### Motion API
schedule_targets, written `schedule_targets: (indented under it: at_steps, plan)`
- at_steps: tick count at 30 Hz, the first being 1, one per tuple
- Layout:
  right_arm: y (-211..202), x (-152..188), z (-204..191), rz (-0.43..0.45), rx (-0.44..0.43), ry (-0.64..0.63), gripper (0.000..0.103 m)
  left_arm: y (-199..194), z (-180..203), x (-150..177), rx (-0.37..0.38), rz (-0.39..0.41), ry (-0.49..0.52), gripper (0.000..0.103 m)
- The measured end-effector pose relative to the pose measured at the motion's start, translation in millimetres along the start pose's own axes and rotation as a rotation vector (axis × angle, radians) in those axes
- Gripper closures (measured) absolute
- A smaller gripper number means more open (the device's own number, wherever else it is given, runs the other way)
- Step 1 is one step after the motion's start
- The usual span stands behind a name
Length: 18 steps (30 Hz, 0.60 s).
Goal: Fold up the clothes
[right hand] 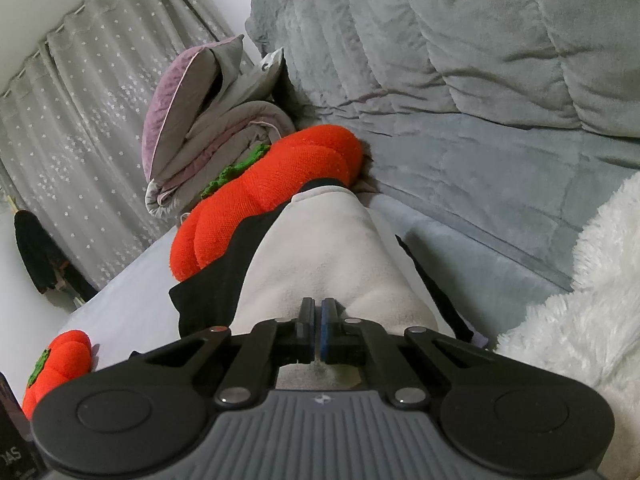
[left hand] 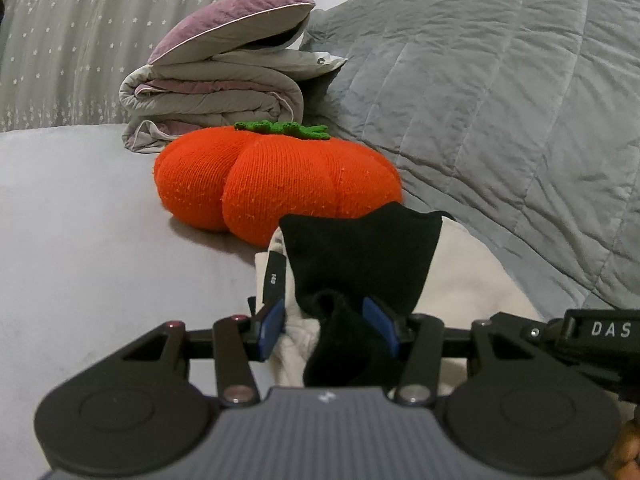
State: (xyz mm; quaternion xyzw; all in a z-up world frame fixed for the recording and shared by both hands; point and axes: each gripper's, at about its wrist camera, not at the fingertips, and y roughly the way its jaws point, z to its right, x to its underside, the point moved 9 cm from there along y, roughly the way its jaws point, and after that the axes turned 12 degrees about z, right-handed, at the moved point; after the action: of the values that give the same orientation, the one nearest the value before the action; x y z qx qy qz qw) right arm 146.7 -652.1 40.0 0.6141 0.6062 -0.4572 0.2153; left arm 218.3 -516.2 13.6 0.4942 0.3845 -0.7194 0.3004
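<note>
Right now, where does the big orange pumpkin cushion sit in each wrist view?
Left wrist view: the pumpkin cushion lies centre frame on the bed, just beyond the black and cream garment.
Right wrist view: the pumpkin cushion lies left of centre, tilted, behind the cream garment.
Shared landmark: the folded grey and purple blanket stack directly behind it.

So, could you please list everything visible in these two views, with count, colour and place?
Cream-and-black fleece garment: one, on the bed, held at both grippers.
Knitted orange pumpkin cushions: two, large behind the garment, small at the bed's near left.
Folded grey-and-purple quilt stack: one, behind the large pumpkin.
Grey quilted duvet: one, far right.
White fluffy throw: one, right edge.
Star-patterned grey curtain: one, left.
Left gripper: shut on garment.
Right gripper: shut on garment.
</note>
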Motion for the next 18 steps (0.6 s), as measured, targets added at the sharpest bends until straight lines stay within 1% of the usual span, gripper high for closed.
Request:
schedule_targets:
  at_steps: [8,18]
  plan:
    - [2.6,0.5,3.7,0.001,0.0,0.02,0.103,0.1,3.2,3.0,-0.016,0.001,0.026,0.056]
    - [4.0,1.2,5.0,0.002,0.002,0.016,0.103,-1.6,5.2,6.0,-0.031,0.012,0.039,0.056]
